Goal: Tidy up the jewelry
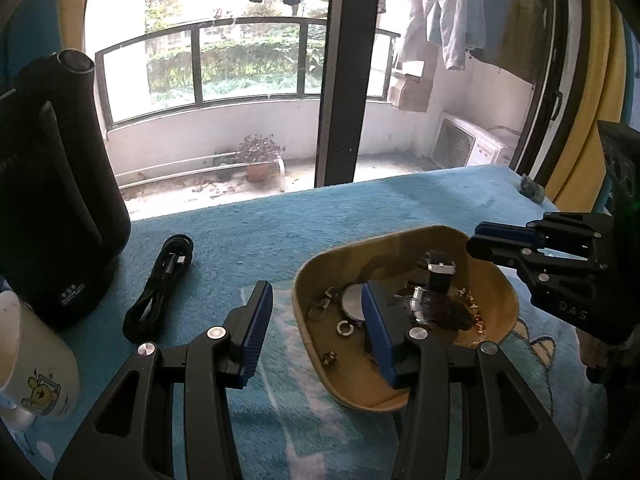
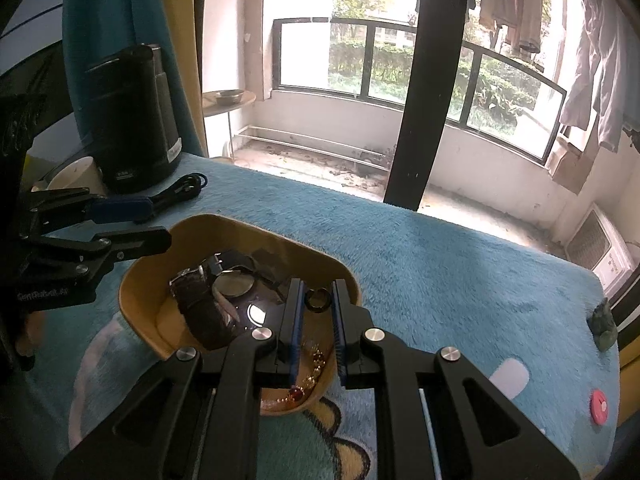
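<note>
A tan tray (image 1: 496, 312) sits on a fluffy blue mat (image 1: 320, 220), toward the mat's near edge, and holds the jewelry. In the right wrist view the right gripper (image 2: 316, 300) hangs over the tray's right rim with its blue-padded jaws drawn close, pinching a dark ring (image 2: 317, 299) between the tips; the ring sits upright in the narrow gap, touching both pads. Beneath those jaws a gold chain with a red stone (image 2: 308, 380) lies along the tray's near wall, and a brown-strapped watch (image 2: 200, 300) with a round coin-like disc (image 2: 234, 285) beside it fills the tray's left half. The left gripper (image 1: 316, 304) is spread wide: its left finger hangs over the mat just outside the tray's left rim, its right finger reaches over the tray's middle, and nothing is held between them. In the left wrist view a small silver ring (image 1: 344, 327) and a metal clasp (image 1: 323, 300) lie on the tray floor between those fingers. Near the mat's far left corner stand a black kettle (image 1: 52, 200) and a white mug (image 1: 36, 364), with a coiled black cable (image 1: 160, 284) lying beside them. A small green stone (image 2: 604, 324) rests at the mat's right edge, with a pink disc (image 2: 599, 406) nearer along that same edge.
</note>
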### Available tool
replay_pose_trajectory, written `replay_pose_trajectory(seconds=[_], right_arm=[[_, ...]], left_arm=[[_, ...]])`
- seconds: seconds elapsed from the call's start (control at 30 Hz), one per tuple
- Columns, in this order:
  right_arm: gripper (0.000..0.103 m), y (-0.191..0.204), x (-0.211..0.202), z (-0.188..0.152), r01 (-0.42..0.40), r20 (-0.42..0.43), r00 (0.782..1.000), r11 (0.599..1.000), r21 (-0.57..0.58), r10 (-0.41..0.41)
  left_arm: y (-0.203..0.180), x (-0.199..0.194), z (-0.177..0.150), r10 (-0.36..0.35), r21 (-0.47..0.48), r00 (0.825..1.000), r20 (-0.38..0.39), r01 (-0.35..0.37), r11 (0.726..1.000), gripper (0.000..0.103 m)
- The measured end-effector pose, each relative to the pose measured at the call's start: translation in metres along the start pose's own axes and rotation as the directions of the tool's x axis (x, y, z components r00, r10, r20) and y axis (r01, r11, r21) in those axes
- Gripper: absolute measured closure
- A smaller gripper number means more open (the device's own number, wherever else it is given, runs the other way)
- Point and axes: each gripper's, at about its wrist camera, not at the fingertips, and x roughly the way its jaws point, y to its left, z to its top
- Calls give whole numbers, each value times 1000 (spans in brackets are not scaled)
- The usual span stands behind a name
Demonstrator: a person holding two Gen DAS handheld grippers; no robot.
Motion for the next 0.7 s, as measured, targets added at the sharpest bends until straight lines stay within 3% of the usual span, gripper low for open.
replay_pose_trajectory(seconds=[0.7], right_arm=[[90, -7, 11, 6, 3, -9, 1000, 999, 32, -3]], left_arm=[[14, 10, 1, -20, -40, 1000, 2, 20, 999, 54]])
